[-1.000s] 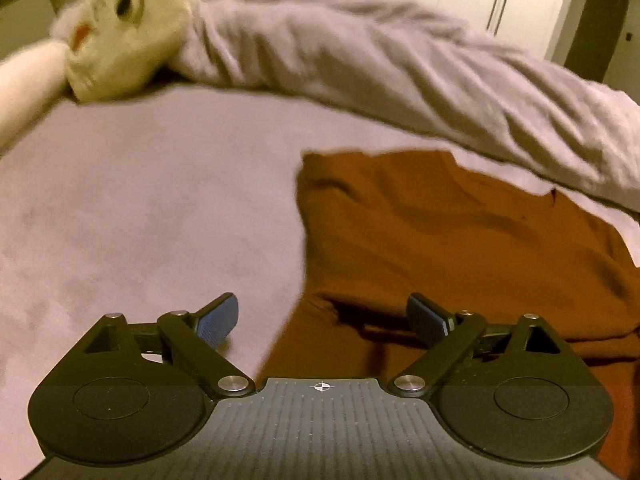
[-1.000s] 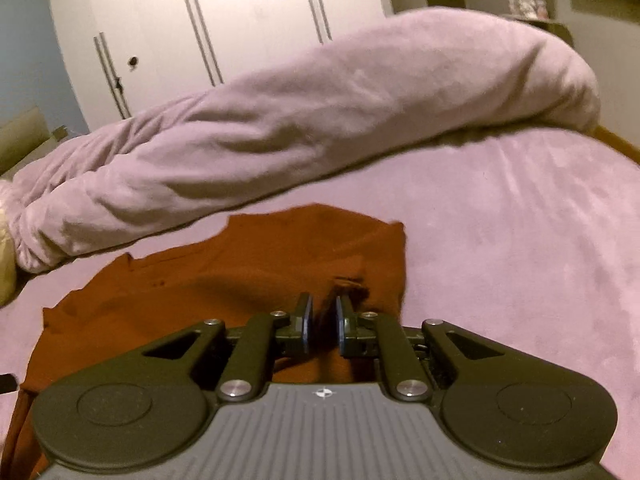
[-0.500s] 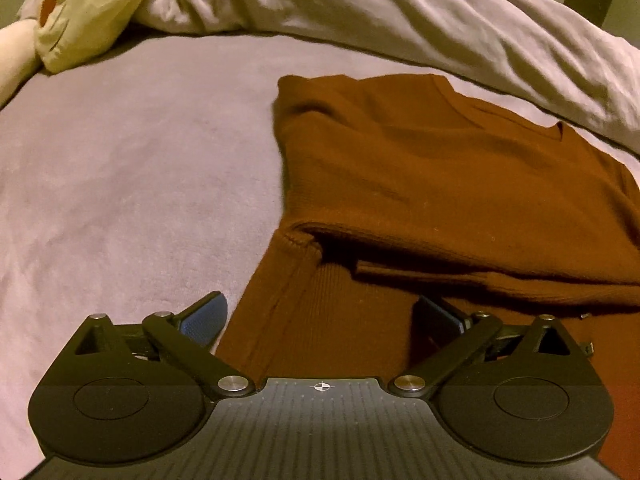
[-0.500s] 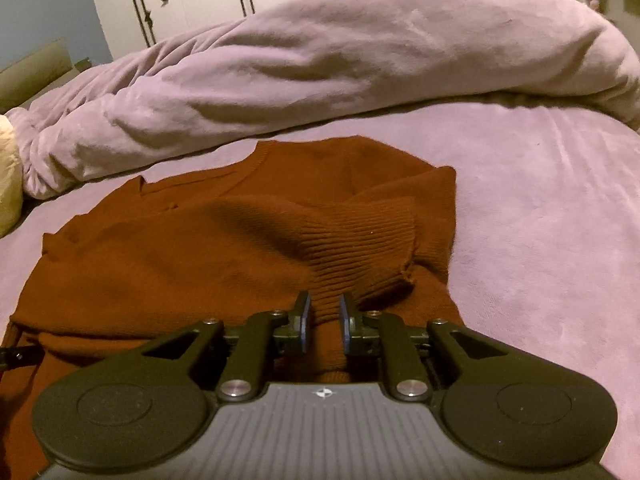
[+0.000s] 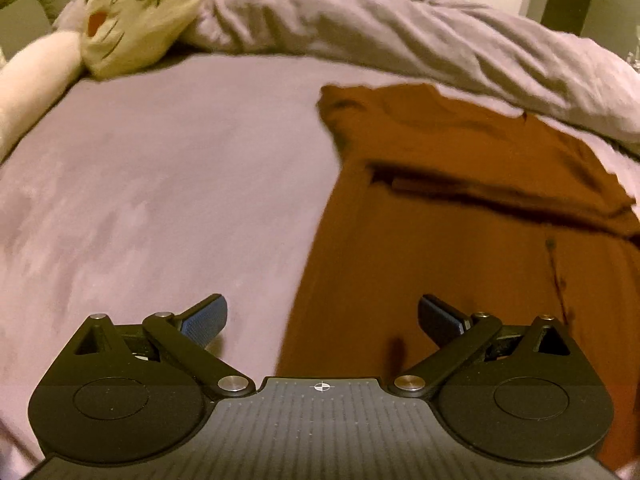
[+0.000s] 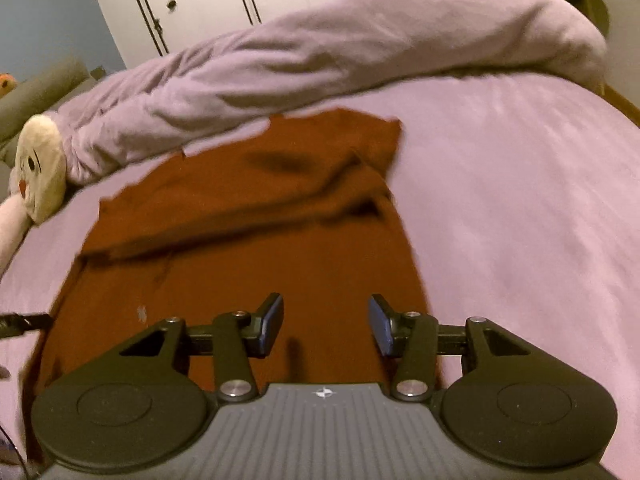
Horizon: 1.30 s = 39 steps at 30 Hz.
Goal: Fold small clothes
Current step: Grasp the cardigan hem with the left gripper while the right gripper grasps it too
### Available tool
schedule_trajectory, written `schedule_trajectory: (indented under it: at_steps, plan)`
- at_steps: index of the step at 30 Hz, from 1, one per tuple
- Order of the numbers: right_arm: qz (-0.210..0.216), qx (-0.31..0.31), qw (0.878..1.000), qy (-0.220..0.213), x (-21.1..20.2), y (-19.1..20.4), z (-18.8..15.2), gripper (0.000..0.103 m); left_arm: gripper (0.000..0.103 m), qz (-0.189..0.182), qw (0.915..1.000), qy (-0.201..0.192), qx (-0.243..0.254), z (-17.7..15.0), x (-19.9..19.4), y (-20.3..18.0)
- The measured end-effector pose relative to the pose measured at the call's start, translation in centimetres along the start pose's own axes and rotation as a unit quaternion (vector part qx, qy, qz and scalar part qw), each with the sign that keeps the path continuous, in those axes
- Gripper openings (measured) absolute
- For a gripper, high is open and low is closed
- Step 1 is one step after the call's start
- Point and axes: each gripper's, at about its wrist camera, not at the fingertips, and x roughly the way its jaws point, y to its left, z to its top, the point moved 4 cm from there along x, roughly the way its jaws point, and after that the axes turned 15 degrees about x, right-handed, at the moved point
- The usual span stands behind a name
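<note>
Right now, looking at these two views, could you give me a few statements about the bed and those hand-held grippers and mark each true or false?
1. The rust-brown sweater lies on the purple bed sheet. True.
2. The right hand-held gripper is clamped on a sleeve. False: its jaws have just been opening, with no cloth pinched between them.
3. The left hand-held gripper stands wide open. True.
4. A cream plush toy lies on top of the sweater. False: it lies apart from it, beside the bunched grey blanket.
5. The sleeves are folded across the sweater's body. True.
</note>
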Motion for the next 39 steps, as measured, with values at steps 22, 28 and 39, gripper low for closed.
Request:
schedule_trajectory:
  at_steps: [22, 28, 39]
  plan:
    - [0.009, 0.056, 0.994, 0.093, -5.5, -7.0, -5.9, 0.039, 0.074, -0.080, 0.9950, 0.059, -0.011, -5.9, -1.8, -0.1]
    - [0.031, 0.078, 0.988, 0.126, -4.6, -7.6, -7.1, 0.039, 0.057, -0.098, 0.9917, 0.081, -0.023, -6.7, -1.2, 0.2]
    - [0.102, 0.092, 0.976, 0.168, -3.8, -5.4, -5.8, 0.005, 0.008, -0.237, 0.9681, 0.070, -0.043, -2.8, -2.2, 0.1]
